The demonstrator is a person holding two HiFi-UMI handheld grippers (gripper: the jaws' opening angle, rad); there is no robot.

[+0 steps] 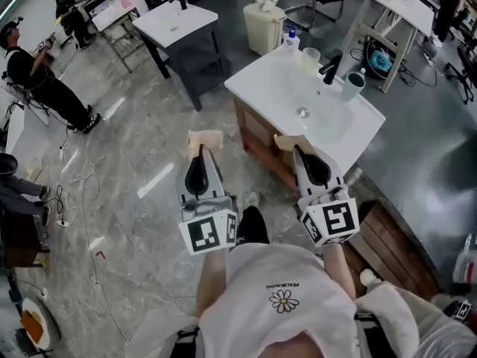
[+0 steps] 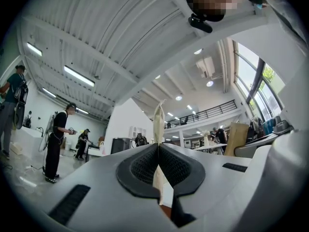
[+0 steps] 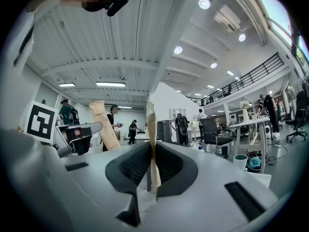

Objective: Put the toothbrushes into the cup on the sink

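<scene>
Two grippers are each clamped on a paper-sleeved toothbrush. The left gripper pinches the left toothbrush edge-on, and the right gripper pinches the right toothbrush likewise. Both sleeves look light, thin and bendy, best pinched low. The teal cup stands ahead on the sink, beside the tap.

Head camera high above the sink

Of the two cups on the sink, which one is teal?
The teal cup stands right of the black faucet in the head view; the other cup, left of the faucet, is pale.
</scene>
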